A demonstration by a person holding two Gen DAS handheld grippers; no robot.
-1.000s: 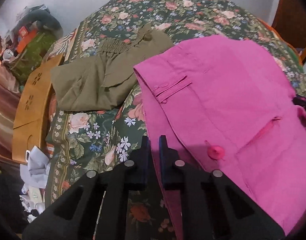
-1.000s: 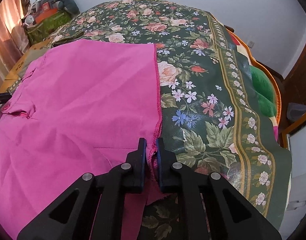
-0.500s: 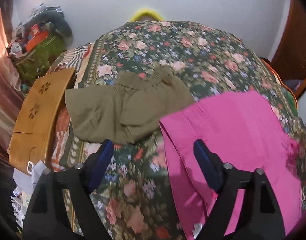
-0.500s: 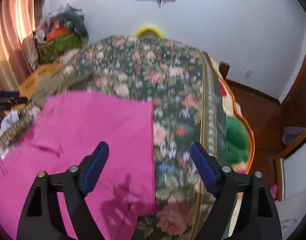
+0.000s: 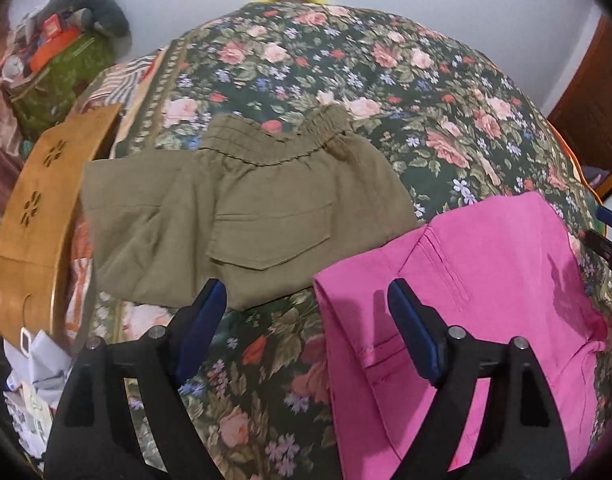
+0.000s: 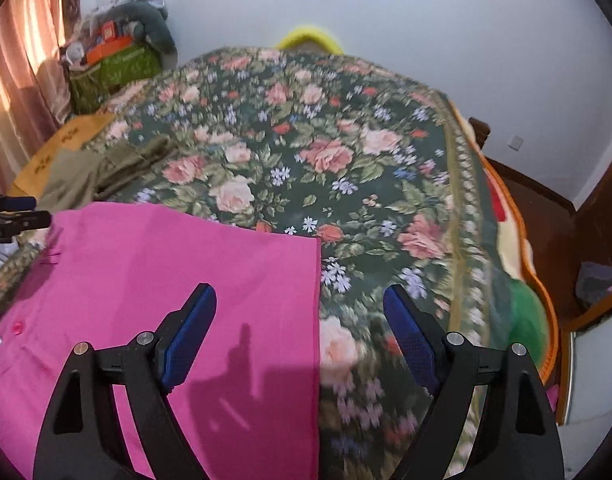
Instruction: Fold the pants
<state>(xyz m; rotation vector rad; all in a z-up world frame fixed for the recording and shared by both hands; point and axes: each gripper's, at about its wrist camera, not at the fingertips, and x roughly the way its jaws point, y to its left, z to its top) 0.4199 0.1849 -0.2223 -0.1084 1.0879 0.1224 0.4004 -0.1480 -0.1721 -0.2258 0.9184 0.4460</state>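
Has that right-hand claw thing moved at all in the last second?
Yes. The right gripper has let go of the pink pants edge, opened, and pulled up and back, judged against the floral bedspread.

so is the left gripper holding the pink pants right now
No, the left gripper is open and lifted, its fingers spread wide apart with nothing between them, while the pink pants lie flat on the bed.
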